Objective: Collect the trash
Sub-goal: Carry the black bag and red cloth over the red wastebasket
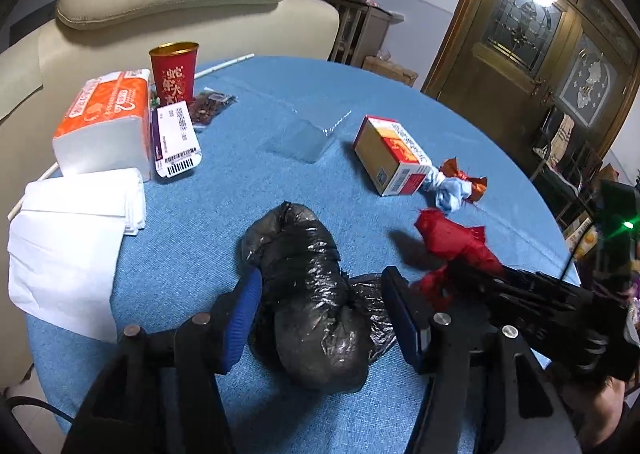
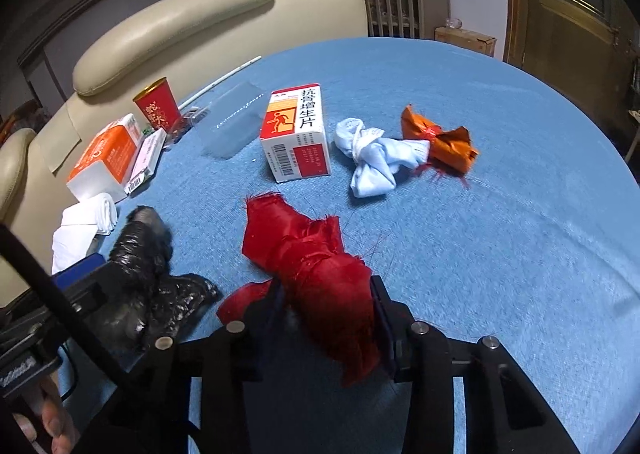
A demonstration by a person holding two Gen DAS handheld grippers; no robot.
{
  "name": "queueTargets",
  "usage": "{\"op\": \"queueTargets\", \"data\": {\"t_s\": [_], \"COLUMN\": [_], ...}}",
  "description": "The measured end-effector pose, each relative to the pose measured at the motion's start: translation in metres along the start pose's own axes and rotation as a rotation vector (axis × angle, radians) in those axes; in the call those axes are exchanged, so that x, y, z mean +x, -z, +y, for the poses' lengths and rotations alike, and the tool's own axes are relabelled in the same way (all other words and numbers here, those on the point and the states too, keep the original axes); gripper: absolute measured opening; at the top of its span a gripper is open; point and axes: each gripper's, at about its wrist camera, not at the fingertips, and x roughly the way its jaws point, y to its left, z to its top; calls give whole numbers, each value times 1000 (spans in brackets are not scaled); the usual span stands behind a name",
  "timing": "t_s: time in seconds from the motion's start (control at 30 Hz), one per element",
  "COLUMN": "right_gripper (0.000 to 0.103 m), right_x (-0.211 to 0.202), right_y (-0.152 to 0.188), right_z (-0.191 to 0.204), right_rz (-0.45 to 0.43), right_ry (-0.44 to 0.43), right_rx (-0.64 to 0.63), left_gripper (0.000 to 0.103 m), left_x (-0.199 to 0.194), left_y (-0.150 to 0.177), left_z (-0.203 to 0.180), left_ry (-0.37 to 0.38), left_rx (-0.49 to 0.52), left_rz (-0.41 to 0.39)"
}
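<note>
trash lies on the woven blue tablecloth (image 2: 480, 254): a glossy, crinkled black plastic bag (image 1: 312, 294) sits between the left gripper (image 1: 320, 318)'s parted blue ribbed pads, while the right gripper (image 2: 328, 318) is clamped on a frayed, shiny red fabric wad (image 2: 316, 254).

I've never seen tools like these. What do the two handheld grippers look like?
Both are black frames with round silver bolt heads. The left gripper has ribbed blue pads; the right gripper has darker pads and shows a green light. A thin black cable runs along the left one.
</note>
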Motion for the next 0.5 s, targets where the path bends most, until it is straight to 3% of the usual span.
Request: {"op": "queueTargets", "data": {"t_s": [0.07,0.1,0.2,0.5], "right_gripper": [43,43,43,43], "right_x": [-3,-5,-11,-28], "right_y": [4,5,9,18], "right_z": [-1,-1,-3,-9], "right_rz": [-2,-5,-10,-42], "right_ry": [-2,-3,-7,-10], "right_rx": [5,10,21,55], "left_gripper": [60,52,39,33], "left_x": [5,7,10,-2], "left_y": [0,0,1,1], "left_z": [-1,-1,0,-5], "left_ry": [-6,-8,-8,4], "left_rx": [8,8,7,18], "left_rz": [14,21,33,16]}}
